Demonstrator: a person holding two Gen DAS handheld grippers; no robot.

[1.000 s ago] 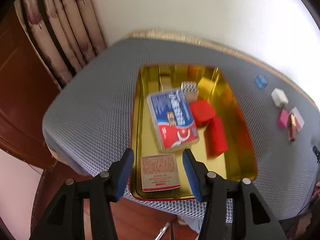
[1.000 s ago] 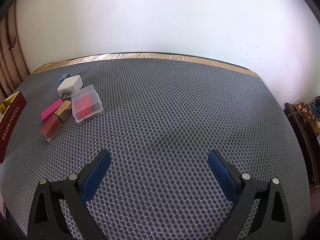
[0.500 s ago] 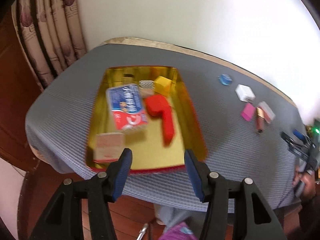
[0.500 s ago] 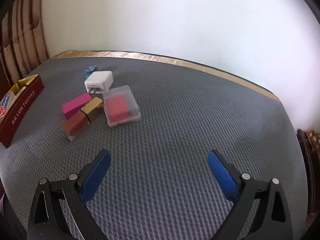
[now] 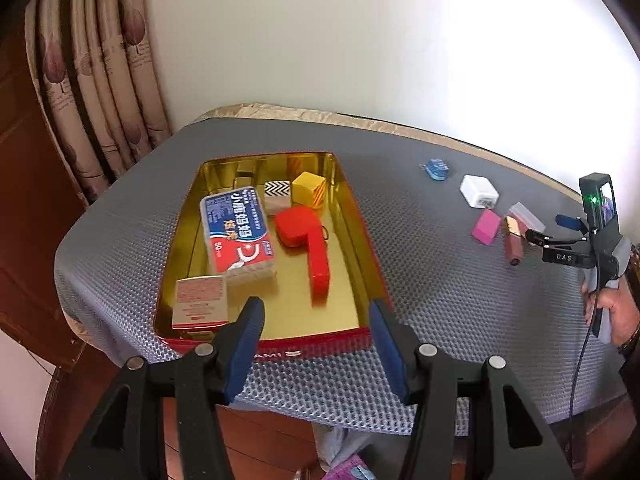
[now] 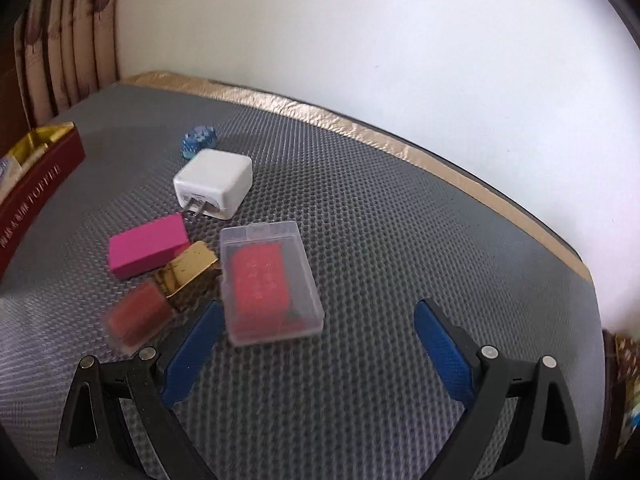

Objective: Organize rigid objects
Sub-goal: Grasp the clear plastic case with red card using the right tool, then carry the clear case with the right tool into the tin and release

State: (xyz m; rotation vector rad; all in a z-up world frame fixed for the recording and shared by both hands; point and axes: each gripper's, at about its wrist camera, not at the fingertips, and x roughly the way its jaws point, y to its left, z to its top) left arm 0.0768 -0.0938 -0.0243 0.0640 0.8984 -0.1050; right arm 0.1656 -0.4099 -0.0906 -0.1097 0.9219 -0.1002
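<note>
left claw: jaws apart, nothing between, hovering over near rim of tin
right claw: wide, has just been narrowing, nothing gripped; clear case just ahead of left pad
tin: on grey worktop, holds floss box, red case, yellow cube
loose items: white charger, pink block, lipstick, clustered right of tin

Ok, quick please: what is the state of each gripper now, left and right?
Left gripper: open, holding nothing, above the near end of the tin.
Right gripper: open, holding nothing, the clear plastic case near its left finger.
</note>
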